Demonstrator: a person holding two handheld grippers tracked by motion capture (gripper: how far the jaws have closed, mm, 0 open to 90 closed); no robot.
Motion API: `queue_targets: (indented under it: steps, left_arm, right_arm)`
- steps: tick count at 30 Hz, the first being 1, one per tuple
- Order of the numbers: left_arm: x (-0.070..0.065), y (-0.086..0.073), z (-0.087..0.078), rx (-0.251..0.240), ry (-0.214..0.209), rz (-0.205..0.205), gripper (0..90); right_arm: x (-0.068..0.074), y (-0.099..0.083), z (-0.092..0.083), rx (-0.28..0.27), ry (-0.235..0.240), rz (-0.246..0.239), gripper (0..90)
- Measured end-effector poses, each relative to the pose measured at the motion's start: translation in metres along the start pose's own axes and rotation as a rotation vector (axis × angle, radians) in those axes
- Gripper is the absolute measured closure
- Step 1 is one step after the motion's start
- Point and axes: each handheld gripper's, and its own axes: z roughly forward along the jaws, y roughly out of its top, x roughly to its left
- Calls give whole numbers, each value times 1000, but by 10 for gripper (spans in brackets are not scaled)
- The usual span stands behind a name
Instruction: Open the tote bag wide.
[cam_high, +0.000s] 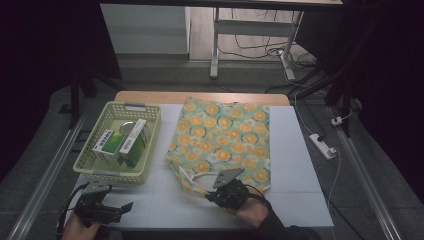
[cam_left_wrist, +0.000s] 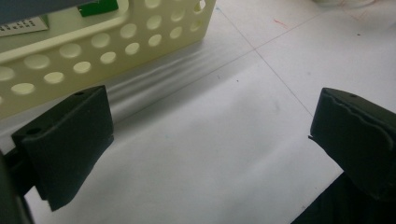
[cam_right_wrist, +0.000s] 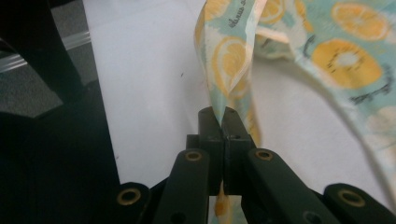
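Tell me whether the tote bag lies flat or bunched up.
Mostly flat: the tote bag lies spread on the table, one handle lifted.

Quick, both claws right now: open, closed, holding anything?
Left claw: open, nothing in it.
Right claw: closed on the bag handle.

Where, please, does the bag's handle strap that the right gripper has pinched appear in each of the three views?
High view: the handle strap loops off the bag's near edge, left of the right gripper.
Right gripper view: it rises from the shut jaws at centre.
Left gripper view: I can't make it out.
Shared landmark: the white table sheet.
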Motion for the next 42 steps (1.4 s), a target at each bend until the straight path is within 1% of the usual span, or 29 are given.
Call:
queue_targets:
  steps: [4,7,8,10,11,14,16,18,19,20,21,22,23,24,27,35,36,37,38,42]
  left_arm:
    - [0,0,0,3,2,7,0]
    - [0,1,1,3,-2,4,0]
    - [1,1,0,2,-3,3,0]
    - [0,0,0,0,-2,2,0]
    - [0,0,0,0,-2,3,0]
    - [0,1,0,0,-1,5,0]
    - [0,0,0,0,-1,6,0]
    - [1,0,0,0,-2,3,0]
    - [1,0,0,-1,-2,3,0]
    - [0,0,0,-1,-2,4,0]
    - [0,0,0,-1,-2,4,0]
    - [1,0,0,0,-2,4,0]
    - [1,1,0,1,-3,3,0]
    - [1,1,1,1,-3,2,0]
    - [1,1,1,3,-4,3,0]
    - [2,0,0,-2,-11,-2,0]
    - [2,0,0,-2,-11,-3,0]
    - [2,0,0,-3,-12,-3,0]
    - [2,0,0,-2,-12,-3,0]
    - [2,1,1,0,-12,-4,0]
  right_arm:
    - [-9,6,-7,-40,2,24,893]
    - [-17,10,-13,-70,-1,43,893]
    - [-23,14,-17,-77,-10,40,893]
    - [-25,16,-18,-79,-12,36,893]
    - [-30,21,-22,-90,-21,32,893]
    - [-35,26,-25,-101,-32,25,893]
    - [-39,31,-29,-111,-50,15,893]
    - [-43,34,-32,-123,-64,20,893]
    - [-48,36,-34,-130,-80,29,893]
    - [-48,36,-34,-130,-80,29,893]
    - [-55,38,-35,-136,-89,38,893]
    - [-55,38,-35,-136,-89,38,893]
    - [-59,39,-36,-138,-96,42,893]
    - [-65,41,-37,-142,-107,40,893]
    - [-72,43,-40,-152,-117,39,893]
    - [-97,53,-45,-186,-146,75,893]
    - [-100,54,-45,-186,-150,75,893]
    - [-105,56,-43,-183,-157,81,893]
    - [-105,56,-43,-183,-157,81,893]
    - [-118,60,-41,-175,-173,92,893]
